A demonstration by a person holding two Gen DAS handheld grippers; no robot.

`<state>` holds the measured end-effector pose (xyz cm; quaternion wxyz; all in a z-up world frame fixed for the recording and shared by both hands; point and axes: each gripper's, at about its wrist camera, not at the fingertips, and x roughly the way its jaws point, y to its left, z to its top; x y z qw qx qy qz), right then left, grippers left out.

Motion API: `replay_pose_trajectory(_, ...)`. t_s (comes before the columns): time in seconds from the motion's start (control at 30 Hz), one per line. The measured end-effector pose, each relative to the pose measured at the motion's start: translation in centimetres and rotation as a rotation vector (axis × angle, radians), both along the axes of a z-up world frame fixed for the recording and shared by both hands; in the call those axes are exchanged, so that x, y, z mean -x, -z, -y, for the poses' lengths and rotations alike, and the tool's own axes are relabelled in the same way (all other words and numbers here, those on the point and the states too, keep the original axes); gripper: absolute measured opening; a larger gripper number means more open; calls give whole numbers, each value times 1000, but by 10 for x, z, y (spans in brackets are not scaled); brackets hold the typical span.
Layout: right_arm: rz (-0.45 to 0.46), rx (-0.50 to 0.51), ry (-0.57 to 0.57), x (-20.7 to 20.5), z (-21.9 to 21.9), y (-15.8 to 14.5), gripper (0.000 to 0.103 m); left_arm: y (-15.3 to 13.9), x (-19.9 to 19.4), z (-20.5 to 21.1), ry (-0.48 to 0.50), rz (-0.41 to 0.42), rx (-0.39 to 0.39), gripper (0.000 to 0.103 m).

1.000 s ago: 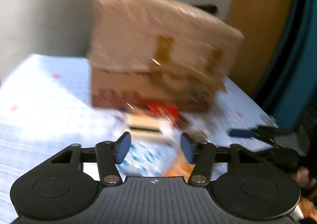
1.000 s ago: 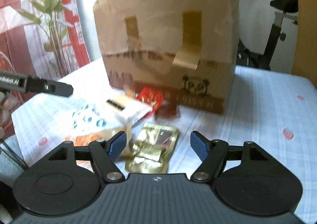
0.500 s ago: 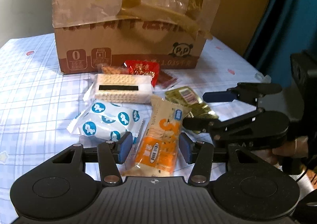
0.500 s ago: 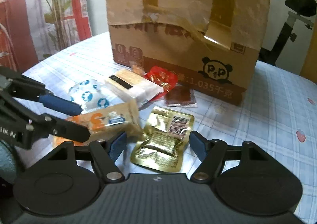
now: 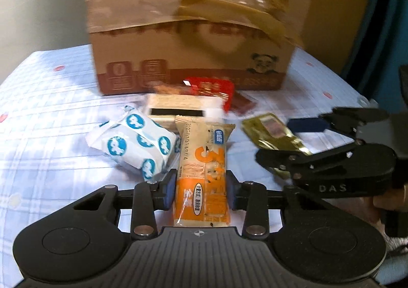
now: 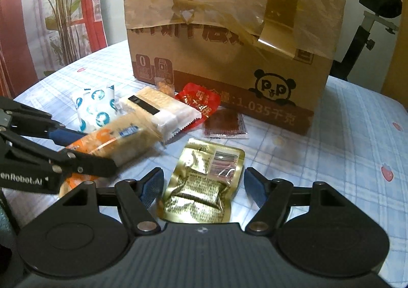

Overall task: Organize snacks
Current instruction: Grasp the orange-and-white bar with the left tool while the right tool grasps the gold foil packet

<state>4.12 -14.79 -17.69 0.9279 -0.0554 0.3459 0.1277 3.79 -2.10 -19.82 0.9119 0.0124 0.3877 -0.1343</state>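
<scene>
The left gripper (image 5: 200, 192) had just closed on the orange bar (image 5: 201, 173), which lay at six o'clock from the box (image 5: 193, 33); the right gripper (image 6: 201, 187) stood wide around the gold pouch (image 6: 204, 186), not gripping; every snack seemingly remained unsorted on the table (image 5: 46, 119).

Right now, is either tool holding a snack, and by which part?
The left tool has just closed on the orange snack bar, pads on its long sides near the near end. The right tool is open around the gold pouch, holding nothing.
</scene>
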Motion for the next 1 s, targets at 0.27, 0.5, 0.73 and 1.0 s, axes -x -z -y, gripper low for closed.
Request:
replay_pose_trajectory(0.27, 41, 7, 14, 4, -3, 4, 74, 0, 2, -8, -46, 17, 19, 41)
replay_pose_trajectory(0.5, 48, -6, 6, 7, -1, 5, 67, 1, 3, -10, -47, 34, 26, 41)
replay_pose_trajectory(0.73, 79, -7, -18, 14, -4, 3, 57, 0, 6, -13, -51, 38, 45, 41)
replay_pose_trajectory(1.0, 125, -15, -31, 21, -4, 0, 57, -1, 10, -17, -58, 36, 74, 40)
